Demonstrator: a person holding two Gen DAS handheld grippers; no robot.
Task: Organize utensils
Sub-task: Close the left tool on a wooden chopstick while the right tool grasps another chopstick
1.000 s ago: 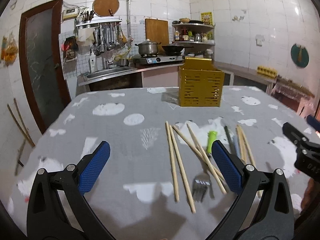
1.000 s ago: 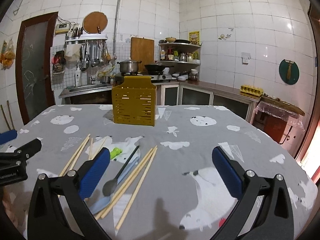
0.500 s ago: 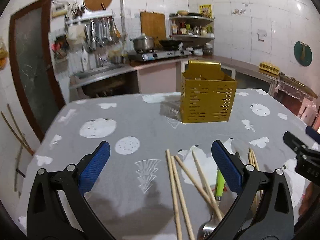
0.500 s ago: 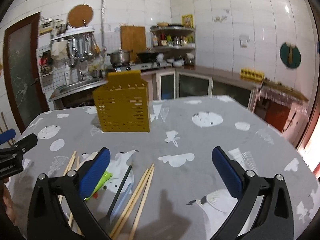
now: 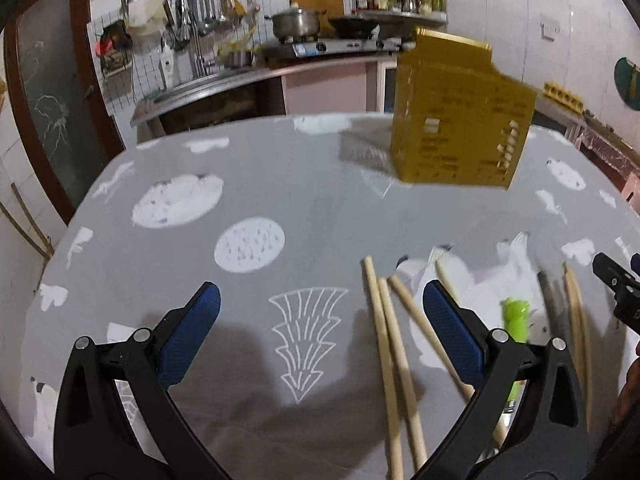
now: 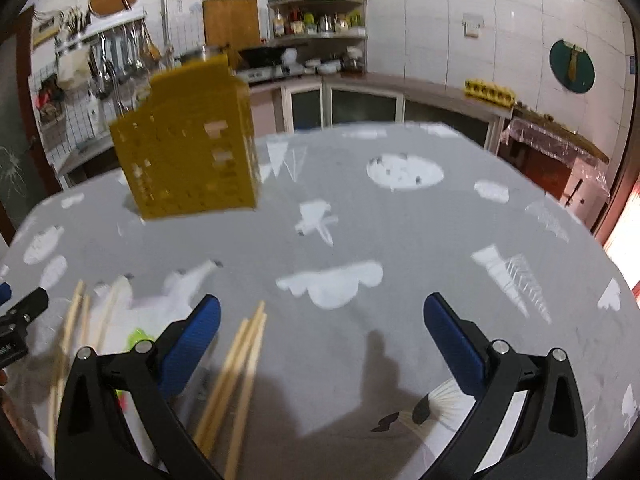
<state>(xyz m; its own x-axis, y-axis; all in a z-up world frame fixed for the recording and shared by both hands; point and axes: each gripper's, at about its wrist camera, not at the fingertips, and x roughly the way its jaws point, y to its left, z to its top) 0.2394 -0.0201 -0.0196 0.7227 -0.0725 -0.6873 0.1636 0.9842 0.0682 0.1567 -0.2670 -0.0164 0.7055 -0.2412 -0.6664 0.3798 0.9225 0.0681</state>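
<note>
The left tongs (image 5: 320,332) hover wide apart and empty over the grey patterned tabletop (image 5: 280,184). Just right of them lie wooden chopsticks (image 5: 384,344), partly under the right-hand blue pad, and beside those a green-handled utensil (image 5: 516,316) and more chopsticks (image 5: 576,320). The yellow slotted utensil holder (image 5: 460,120) stands upright farther back on the tabletop, well apart from the loose pieces. The right tongs (image 6: 322,334) are also spread wide and empty, with a bundle of chopsticks (image 6: 240,368) beside their left pad.
</note>
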